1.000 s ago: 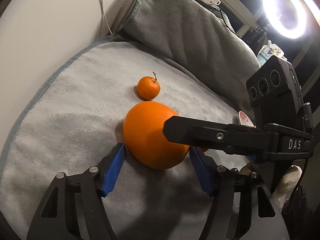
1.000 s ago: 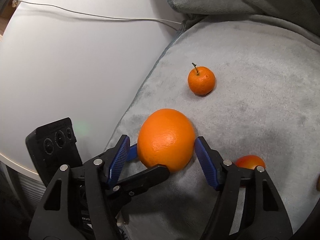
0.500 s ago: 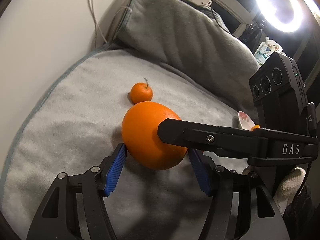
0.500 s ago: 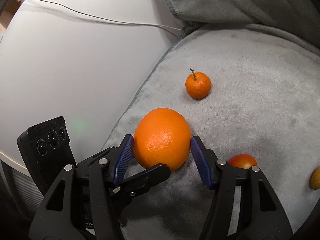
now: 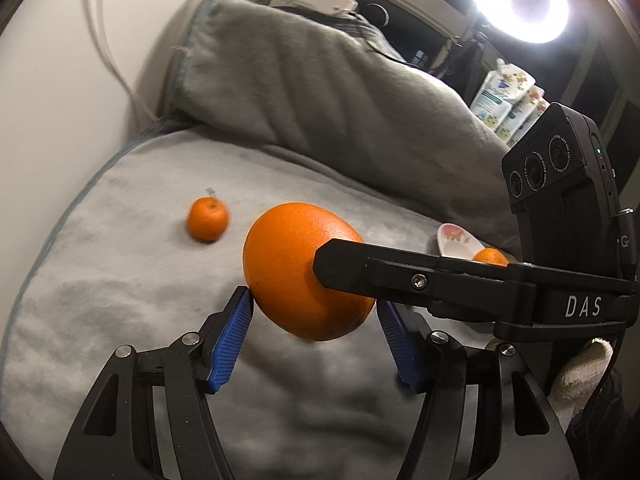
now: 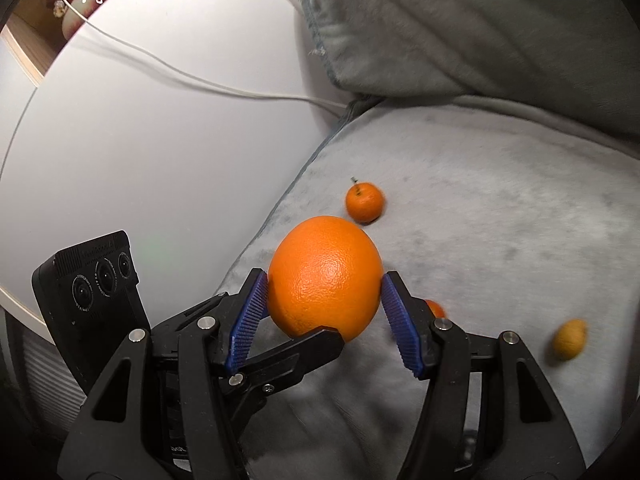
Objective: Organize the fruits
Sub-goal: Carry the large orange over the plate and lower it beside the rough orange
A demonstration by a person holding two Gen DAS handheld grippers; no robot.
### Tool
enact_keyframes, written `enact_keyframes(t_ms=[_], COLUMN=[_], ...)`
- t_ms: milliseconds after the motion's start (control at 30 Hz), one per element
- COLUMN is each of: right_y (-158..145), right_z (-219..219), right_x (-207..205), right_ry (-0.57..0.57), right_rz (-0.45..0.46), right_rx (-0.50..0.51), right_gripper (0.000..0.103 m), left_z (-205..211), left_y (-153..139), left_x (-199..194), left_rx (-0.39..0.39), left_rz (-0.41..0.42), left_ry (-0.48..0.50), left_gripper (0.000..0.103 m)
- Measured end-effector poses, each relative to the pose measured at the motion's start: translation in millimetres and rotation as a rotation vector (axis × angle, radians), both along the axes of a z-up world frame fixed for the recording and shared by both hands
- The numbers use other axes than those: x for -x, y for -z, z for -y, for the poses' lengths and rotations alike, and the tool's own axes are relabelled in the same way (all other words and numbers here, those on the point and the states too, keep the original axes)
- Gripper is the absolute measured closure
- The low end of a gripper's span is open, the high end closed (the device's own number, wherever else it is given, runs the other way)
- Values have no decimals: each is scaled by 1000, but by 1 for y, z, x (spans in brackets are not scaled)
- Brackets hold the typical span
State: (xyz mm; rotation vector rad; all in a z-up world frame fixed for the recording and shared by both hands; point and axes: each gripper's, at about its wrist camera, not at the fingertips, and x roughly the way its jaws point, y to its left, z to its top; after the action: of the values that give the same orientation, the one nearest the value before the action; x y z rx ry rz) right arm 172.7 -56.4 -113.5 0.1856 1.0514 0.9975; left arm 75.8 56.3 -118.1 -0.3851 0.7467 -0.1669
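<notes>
A large orange (image 5: 288,264) (image 6: 320,256) hangs just above the grey blanket (image 5: 120,280) (image 6: 500,200), with its shadow below it. My left gripper (image 5: 312,300) has both blue pads against its sides. From the other side my right gripper (image 6: 325,277) is shut on the same orange, and one of its black fingers (image 5: 400,276) crosses the fruit's front in the left wrist view. A small mandarin (image 5: 208,218) (image 6: 365,202) with a stem lies on the blanket just beyond.
A reddish fruit (image 6: 435,309) peeks from behind my right finger, and a yellowish fruit (image 6: 568,339) lies further right. A small flowered dish (image 5: 456,240) has a small orange fruit (image 5: 490,257) beside it. The bunched blanket (image 5: 320,80) rises behind. A cable (image 6: 180,76) crosses the white table (image 6: 140,160).
The right jaws closed onto the large orange. Both grippers then rose with it, so it now hangs clear of the blanket. The mandarin looks further off.
</notes>
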Motion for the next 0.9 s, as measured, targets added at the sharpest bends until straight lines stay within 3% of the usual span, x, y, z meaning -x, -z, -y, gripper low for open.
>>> enact_keyframes(t_ms=[900], right_y=[-30], right_z=[131], right_x=[-23], right_ry=[214], right_rz=[64], right_rx=[-11], right_gripper=[41], left_z=[110], left_y=[-25], left_x=[-51], left_rx=[-26], left_rz=[45], left_ry=[211], left_gripper=[39])
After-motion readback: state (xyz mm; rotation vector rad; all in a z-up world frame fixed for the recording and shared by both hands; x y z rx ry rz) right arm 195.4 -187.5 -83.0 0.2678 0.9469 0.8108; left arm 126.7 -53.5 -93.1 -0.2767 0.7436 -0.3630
